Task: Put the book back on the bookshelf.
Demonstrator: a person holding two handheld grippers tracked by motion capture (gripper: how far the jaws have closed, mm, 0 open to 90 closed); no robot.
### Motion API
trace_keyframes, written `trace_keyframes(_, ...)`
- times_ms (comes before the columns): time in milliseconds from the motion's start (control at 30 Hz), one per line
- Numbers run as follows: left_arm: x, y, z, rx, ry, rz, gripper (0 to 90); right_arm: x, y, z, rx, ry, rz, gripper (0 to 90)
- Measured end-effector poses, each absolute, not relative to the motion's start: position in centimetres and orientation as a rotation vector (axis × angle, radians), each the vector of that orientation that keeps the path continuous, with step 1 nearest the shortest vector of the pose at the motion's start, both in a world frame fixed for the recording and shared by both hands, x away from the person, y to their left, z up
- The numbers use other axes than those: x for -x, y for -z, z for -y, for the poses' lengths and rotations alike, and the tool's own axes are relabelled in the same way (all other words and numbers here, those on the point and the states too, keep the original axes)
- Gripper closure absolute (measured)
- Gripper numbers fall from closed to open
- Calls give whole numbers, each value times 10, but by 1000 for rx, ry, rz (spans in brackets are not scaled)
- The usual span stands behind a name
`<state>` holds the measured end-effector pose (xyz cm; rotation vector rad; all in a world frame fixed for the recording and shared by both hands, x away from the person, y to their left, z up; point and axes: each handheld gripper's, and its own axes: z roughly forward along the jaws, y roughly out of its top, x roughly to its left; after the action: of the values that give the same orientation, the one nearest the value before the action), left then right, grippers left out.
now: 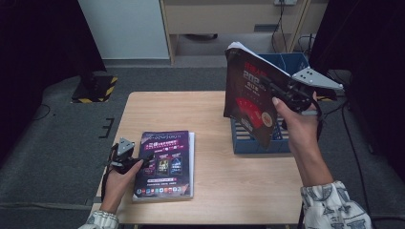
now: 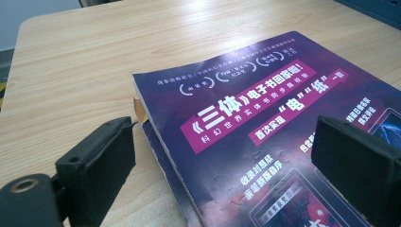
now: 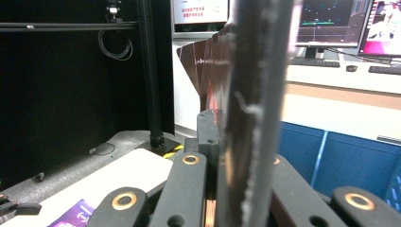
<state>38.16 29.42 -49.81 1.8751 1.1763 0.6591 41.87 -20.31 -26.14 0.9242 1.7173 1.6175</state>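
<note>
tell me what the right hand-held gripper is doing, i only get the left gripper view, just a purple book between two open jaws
Observer: The right hand-held gripper is clamped on a dark red book, held upright in the air.
Operator: where is that book relative to the table
Observer: It hangs over a blue rack at the table's right edge, its lower corner down at the rack.
Operator: and is my left one touching the purple book yet
Observer: The left hand-held gripper sits at the left edge of the purple book, which lies flat on the table; from above I can't tell whether it touches.
</note>
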Motion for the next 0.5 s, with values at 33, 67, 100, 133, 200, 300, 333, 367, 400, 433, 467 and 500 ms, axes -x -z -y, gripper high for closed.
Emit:
trace_keyframes(33,-382,498,-294,-1875,-659,-1176,68,-418,262,205,-927,-1613,-1717,869)
trace_keyframes(67,-382,498,-294,-1876,-660,-1176,68,-418,262,207,-930,-1610,-1717,869)
trace_keyframes(100,-382,498,-294,-1876,-659,-1176,68,-418,263,208,-932,-1605,-1716,869)
trace_keyframes(133,-382,498,-294,-1877,-659,-1176,68,-418,264,211,-938,-1600,-1714,869)
trace_keyframes(200,-381,498,-294,-1876,-661,-1174,68,-418,265,213,-946,-1595,-1712,869)
trace_keyframes(300,-381,498,-294,-1875,-661,-1175,69,-419,267,215,-953,-1589,-1708,869)
trace_keyframes(333,-381,498,-294,-1875,-662,-1177,69,-419,267,216,-959,-1590,-1704,869)
trace_keyframes(367,-381,498,-294,-1875,-661,-1177,68,-419,268,218,-963,-1588,-1702,869)
trace_keyframes(400,-381,498,-295,-1875,-661,-1177,68,-419,268,218,-963,-1588,-1702,869)
trace_keyframes(433,-381,498,-295,-1874,-662,-1177,69,-419,268,219,-967,-1584,-1700,869)
trace_keyframes(467,-381,498,-295,-1874,-662,-1176,69,-419,269,220,-972,-1583,-1697,869)
trace_keyframes(500,-381,498,-295,-1874,-662,-1176,69,-419,269,221,-972,-1581,-1698,869)
